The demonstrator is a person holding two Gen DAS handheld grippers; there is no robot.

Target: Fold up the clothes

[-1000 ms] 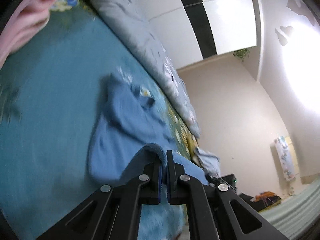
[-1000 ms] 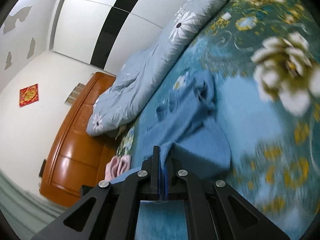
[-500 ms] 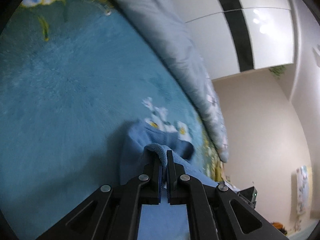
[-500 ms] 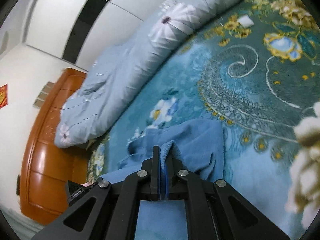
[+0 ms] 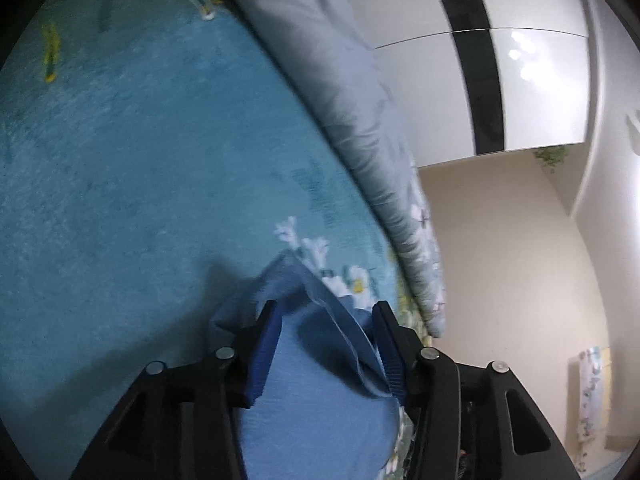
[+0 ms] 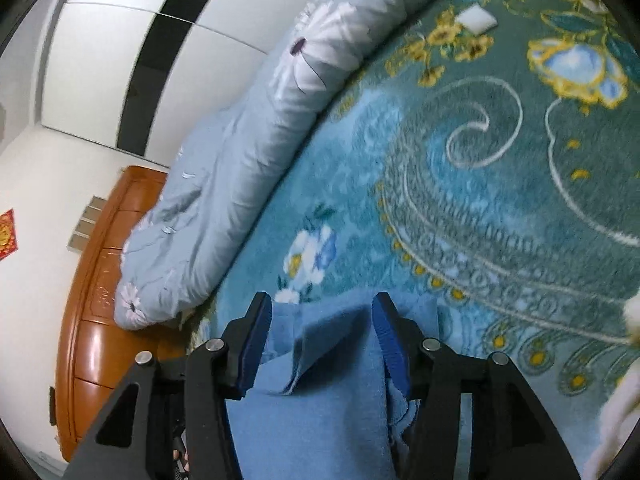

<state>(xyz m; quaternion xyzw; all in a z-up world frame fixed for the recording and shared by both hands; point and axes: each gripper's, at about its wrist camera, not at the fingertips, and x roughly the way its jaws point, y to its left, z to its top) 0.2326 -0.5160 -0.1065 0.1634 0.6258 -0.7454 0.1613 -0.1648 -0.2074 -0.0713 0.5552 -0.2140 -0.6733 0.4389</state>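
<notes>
I had both grippers low over the bed, each angled down at the same blue garment (image 5: 320, 408), which lay on the teal floral blanket (image 5: 140, 184) that covered the bed. The jaws of the left gripper (image 5: 326, 344) had just been opening and stood apart, with a raised fold of the cloth between them but neither pad pressing on it. The right gripper (image 6: 322, 340) matched it: its jaws had just been opening too, apart, with the garment's upturned edge lying loose between them. My reading is that I had carried one edge of the garment over and was letting it go so the fold would settle flat. The garment (image 6: 320, 412) looked soft and fleecy, a plain mid blue, with a thin stitched hem curling up. The blanket (image 6: 460, 208) under it was plush, patterned with pale scrolls, yellow dots and white flowers. A pale grey-blue quilt (image 6: 248, 152) with printed daisies lay bunched in a long roll along the far side, beside an orange-brown wooden headboard (image 6: 96, 320).
</notes>
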